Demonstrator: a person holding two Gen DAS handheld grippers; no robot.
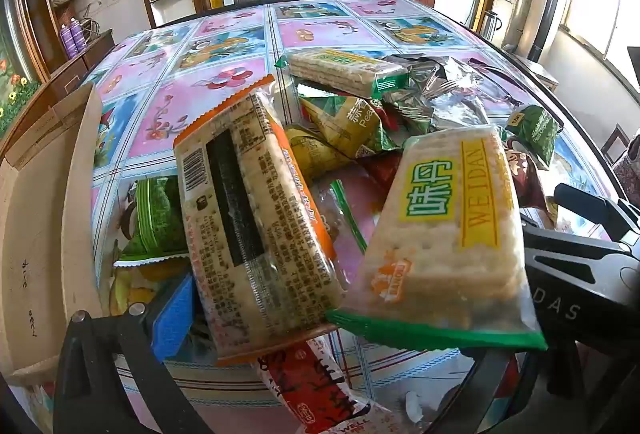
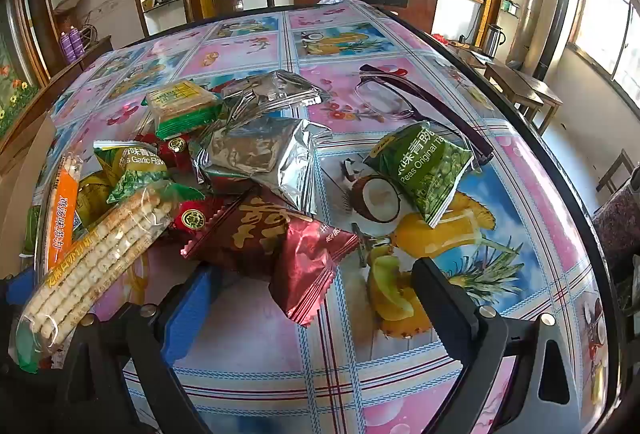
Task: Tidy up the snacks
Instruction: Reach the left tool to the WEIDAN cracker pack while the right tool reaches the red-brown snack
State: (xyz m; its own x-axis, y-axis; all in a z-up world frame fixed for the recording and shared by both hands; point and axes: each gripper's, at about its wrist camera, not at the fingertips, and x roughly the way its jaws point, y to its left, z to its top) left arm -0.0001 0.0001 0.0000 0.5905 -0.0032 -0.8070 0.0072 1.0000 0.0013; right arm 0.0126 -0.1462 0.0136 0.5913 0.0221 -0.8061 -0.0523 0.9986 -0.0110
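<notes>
Left wrist view: left gripper [image 1: 320, 318] jaws wide, nothing clamped; orange-trimmed cracker pack [image 1: 256, 226] and green-trimmed cracker pack [image 1: 448, 234] lie between them atop the snack pile on the worktop [image 1: 224, 34], cardboard box [image 1: 36, 218] at its left edge. Right wrist view: right gripper [image 2: 316, 298] jaws wide, dark red packet [image 2: 308, 270] lying loose between; silver packet [image 2: 260, 158] behind, green pea packet [image 2: 424, 170] toward the right edge by glasses [image 2: 400, 94].

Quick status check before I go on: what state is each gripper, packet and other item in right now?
Left gripper: open, cracker packets between its fingers.
Right gripper: open, nothing held.
Orange cracker packet: sealed, label side down, tilted on the pile.
Green cracker packet: sealed, leaning on the pile.
Dark red packet: sealed, lying on the table.
Green pea packet: sealed, apart from the pile.
Glasses: unfolded.
Cardboard box: open.
</notes>
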